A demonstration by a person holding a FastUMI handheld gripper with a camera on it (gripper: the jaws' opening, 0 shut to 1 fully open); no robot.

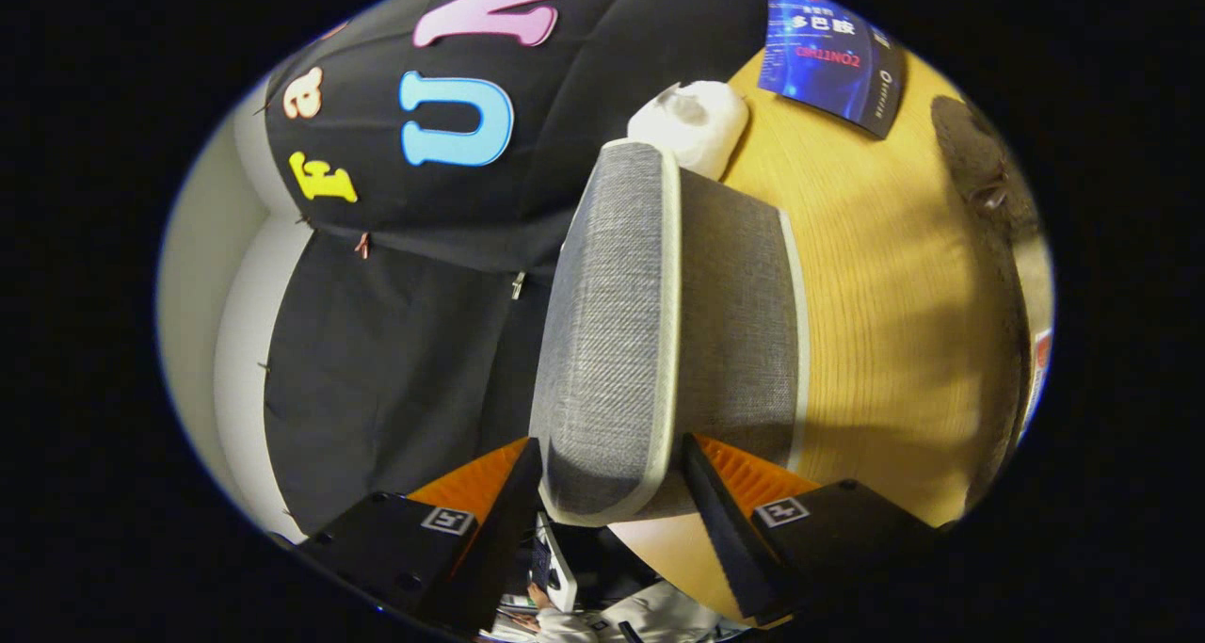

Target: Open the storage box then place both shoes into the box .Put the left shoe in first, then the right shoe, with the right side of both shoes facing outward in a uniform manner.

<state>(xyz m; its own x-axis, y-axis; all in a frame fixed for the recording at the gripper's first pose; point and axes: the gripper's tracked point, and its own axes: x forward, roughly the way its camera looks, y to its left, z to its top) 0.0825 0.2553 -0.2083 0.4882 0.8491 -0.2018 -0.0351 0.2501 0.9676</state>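
a: what is the hand-held gripper (612,492) doing here?

b: its two fingers are clamped on the lid (612,323) of the storage box (744,323), one finger on each face of the grey fabric panel. the whole view is rolled over, so the wooden bench (894,323) runs up one side and the booth wall up the other.

a: why hold the lid by its edge like that?

b: likely because a thin stiff panel gives the fingers two flat faces to press on. pinched near its free edge, it can be swung on its fold, which is what opening the box needs. the lid looks lifted away from the box body, so the opening step seems under way, not finished.

a: and the shoes?

b: a white shoe (692,120) sits on the bench just beyond the far end of the box, partly hidden by it. whether it is the left or the right one cannot be told. a dark rounded thing (979,163) lies near the far edge of the bench, well apart from the box; it may be the other shoe, but it is too unclear to say.

a: anything else?

b: a blue card (828,50) lies toward the bench's far corner.
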